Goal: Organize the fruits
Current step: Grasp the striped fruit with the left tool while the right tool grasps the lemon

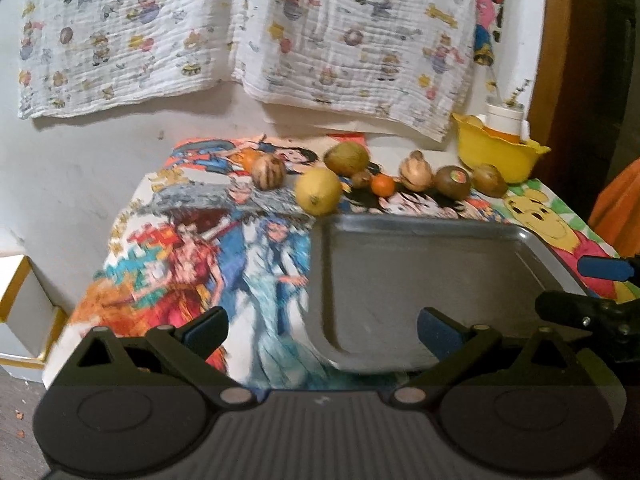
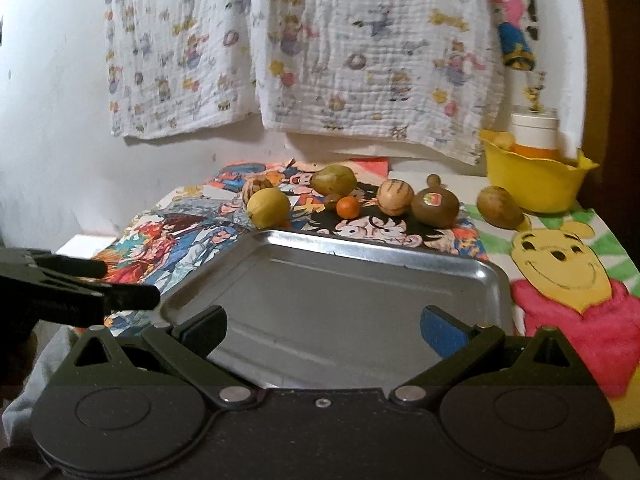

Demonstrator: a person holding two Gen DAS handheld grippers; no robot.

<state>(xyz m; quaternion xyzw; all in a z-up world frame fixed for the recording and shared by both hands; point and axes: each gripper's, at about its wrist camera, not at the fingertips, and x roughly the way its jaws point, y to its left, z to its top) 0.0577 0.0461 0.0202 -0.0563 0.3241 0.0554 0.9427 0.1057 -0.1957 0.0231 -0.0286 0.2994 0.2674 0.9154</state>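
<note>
An empty metal tray (image 1: 440, 280) (image 2: 360, 300) lies on the cartoon-print cloth. Behind it stands a row of fruits: a yellow lemon (image 1: 318, 191) (image 2: 268, 207), a striped brown fruit (image 1: 268, 171) (image 2: 395, 197), a green mango (image 1: 346, 159) (image 2: 333, 180), a small orange (image 1: 383, 185) (image 2: 347, 207), a kiwi with a sticker (image 1: 453, 182) (image 2: 435, 204), and a brown fruit (image 1: 489, 180) (image 2: 499, 207) by the bowl. My left gripper (image 1: 322, 330) is open and empty at the tray's near left corner. My right gripper (image 2: 323, 328) is open and empty over the tray's near edge.
A yellow bowl (image 1: 498, 156) (image 2: 534, 180) holding a white-lidded jar stands at the back right. A patterned cloth (image 1: 248, 32) hangs on the wall behind. The table's left edge drops off beside a white box (image 1: 24, 308).
</note>
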